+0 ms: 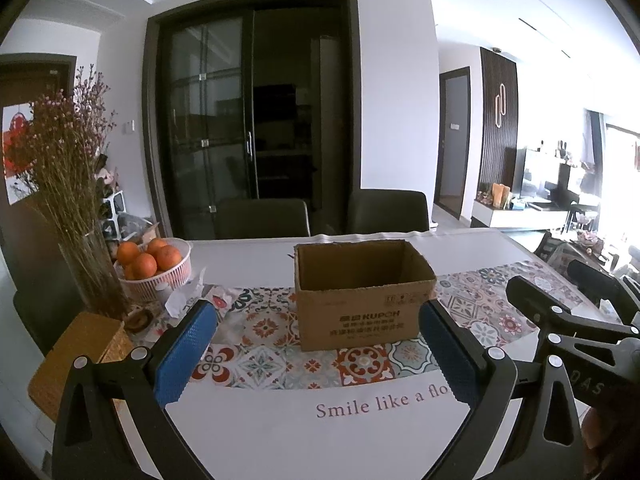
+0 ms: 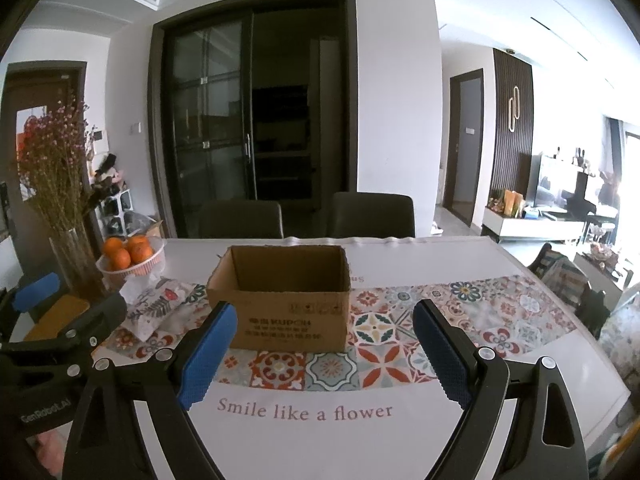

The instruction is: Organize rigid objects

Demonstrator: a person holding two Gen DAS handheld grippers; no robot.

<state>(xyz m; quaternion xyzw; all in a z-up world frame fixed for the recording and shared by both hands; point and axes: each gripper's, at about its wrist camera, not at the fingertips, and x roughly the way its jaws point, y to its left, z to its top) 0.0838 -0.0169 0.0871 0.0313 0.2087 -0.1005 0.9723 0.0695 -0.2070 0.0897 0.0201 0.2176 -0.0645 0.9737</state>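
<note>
Open cardboard box [image 2: 280, 300] sitting on a patterned table runner [image 2: 372, 340], flanked by 2 empty grippers.

Standing upright on the white table [image 2: 440, 256], open top showing a bare interior, printed side facing both cameras. Hovering short of the box: left gripper [image 1: 318, 344] and right gripper [image 2: 324, 350], each spreading its blue pads [image 2: 208, 356] wide with nothing between them, side by side and pointing slightly downward. Resting well to the left of the box: a white basket [image 1: 160, 280] of oranges [image 1: 168, 256], a glass vase [image 1: 96, 276] of dried flowers, a woven box [image 1: 76, 356].
</note>
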